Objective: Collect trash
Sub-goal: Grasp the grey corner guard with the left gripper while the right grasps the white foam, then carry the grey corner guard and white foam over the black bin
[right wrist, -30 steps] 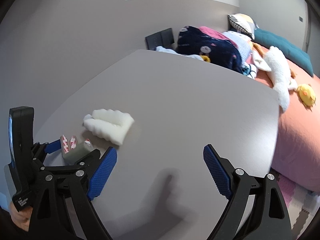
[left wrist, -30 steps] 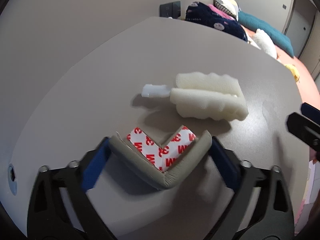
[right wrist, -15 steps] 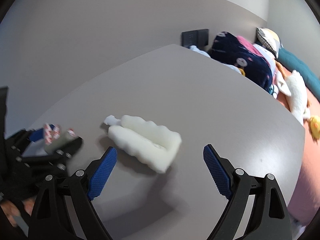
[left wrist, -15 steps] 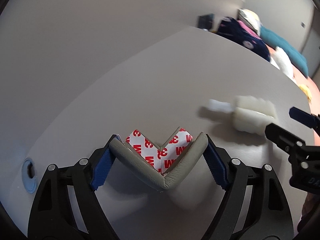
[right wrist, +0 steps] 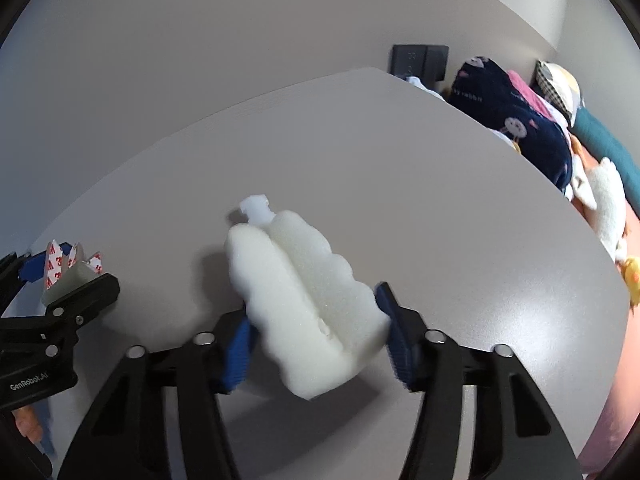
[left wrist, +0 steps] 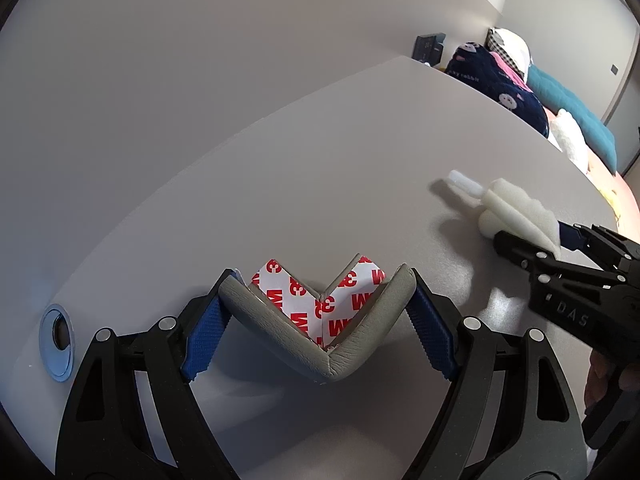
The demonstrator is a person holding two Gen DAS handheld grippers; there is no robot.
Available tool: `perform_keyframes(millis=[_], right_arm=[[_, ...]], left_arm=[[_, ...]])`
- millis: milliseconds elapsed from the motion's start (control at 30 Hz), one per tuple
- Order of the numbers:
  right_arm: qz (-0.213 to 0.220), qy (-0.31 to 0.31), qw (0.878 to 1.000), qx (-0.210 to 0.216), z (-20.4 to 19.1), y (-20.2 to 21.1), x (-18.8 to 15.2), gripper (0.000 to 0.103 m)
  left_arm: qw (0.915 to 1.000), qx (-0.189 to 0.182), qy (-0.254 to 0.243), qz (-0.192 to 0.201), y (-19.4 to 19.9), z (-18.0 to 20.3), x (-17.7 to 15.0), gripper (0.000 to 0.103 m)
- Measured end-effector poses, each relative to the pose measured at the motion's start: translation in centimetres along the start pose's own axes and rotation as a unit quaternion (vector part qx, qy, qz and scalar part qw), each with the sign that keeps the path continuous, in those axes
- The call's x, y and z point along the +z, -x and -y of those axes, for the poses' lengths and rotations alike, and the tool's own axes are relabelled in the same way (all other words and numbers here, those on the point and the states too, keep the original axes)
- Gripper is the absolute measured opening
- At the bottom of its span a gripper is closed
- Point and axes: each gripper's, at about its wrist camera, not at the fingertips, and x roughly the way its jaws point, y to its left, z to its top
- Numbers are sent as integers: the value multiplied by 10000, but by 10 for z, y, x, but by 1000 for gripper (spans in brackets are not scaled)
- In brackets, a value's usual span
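Home bedroom: a bed (right wrist: 612, 360) with a salmon-pink sheet sits right against the far edge of a plain grey table (right wrist: 400, 200), under bare grey walls. Piled on the bed are a navy blanket (right wrist: 516, 120) with cartoon prints, a checked pillow (right wrist: 560, 84), a teal cushion (left wrist: 572, 108), a white plush toy (right wrist: 604, 204) and a small yellow one (right wrist: 630, 276). A dark switch/outlet plate (right wrist: 420, 60) is on the wall behind the table, and a round metal grommet (left wrist: 58, 336) is set in the tabletop, so it looks like a desk.
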Motion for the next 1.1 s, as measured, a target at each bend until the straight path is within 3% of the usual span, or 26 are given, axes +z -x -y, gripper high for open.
perform_keyframes(millis=[133, 233, 1100], right_arm=[[24, -238, 9996, 135, 8, 5, -4, 35], [55, -389, 9989, 252, 15, 12, -9, 33], [486, -889, 9943, 326, 65, 116, -68, 33]], left_arm=[[10000, -20, 17, 3, -1, 0, 1, 80], [10000, -23, -28, 36, 1, 4, 1, 80], [9968, -189, -695, 354, 65, 69, -29, 80]])
